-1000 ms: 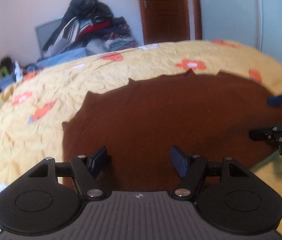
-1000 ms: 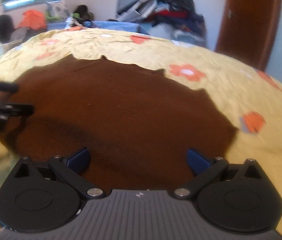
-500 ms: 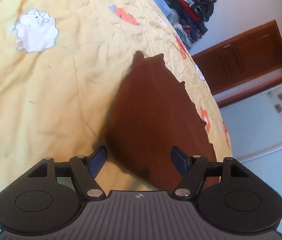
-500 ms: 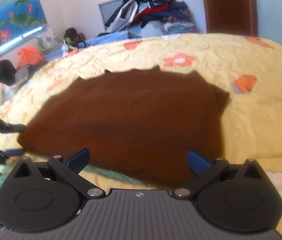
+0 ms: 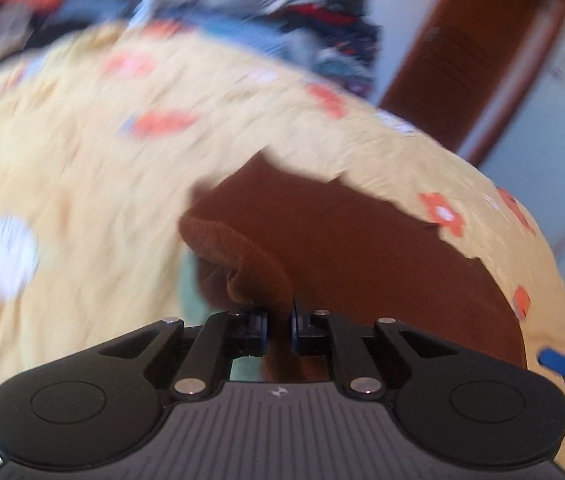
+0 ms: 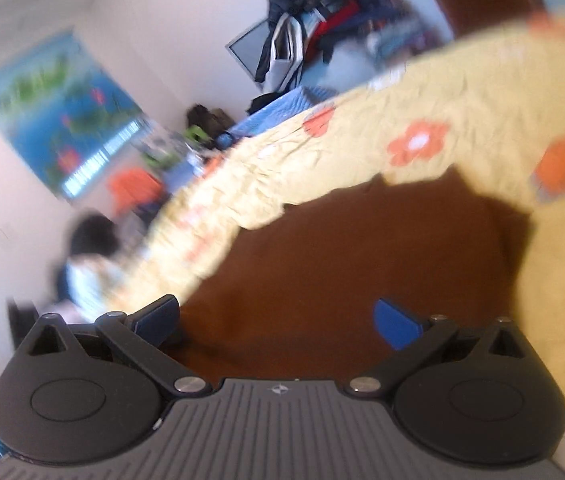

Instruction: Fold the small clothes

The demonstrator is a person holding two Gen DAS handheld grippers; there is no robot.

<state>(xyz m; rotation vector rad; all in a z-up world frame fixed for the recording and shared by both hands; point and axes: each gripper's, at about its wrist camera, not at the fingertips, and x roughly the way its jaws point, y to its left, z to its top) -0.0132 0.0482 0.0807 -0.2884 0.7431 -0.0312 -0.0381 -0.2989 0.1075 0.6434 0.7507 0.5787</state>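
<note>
A brown garment [image 5: 362,248] lies spread on a yellow flowered bedspread [image 5: 82,168]. My left gripper [image 5: 279,328] is closing its jaws on the garment's near left edge, and the pads pinch a bunched, lifted fold [image 5: 238,256] of the cloth. The right wrist view shows the same brown garment [image 6: 342,248] under my right gripper [image 6: 276,316], which stands wide open above its near edge with nothing pinched. One blue finger of the right gripper [image 5: 558,362] shows at the right edge of the left wrist view. Both views are motion-blurred.
A pile of clothes [image 6: 314,12] sits beyond the bed's far side by the white wall. A brown wooden door [image 5: 462,52] stands at the back right. A blue poster [image 6: 62,120] hangs on the wall. A white appliqué patch [image 5: 6,256] marks the bedspread at the left.
My left gripper went from open to closed on the garment's edge and lifted a fold. Both grippers rolled and rose; the right one stayed open.
</note>
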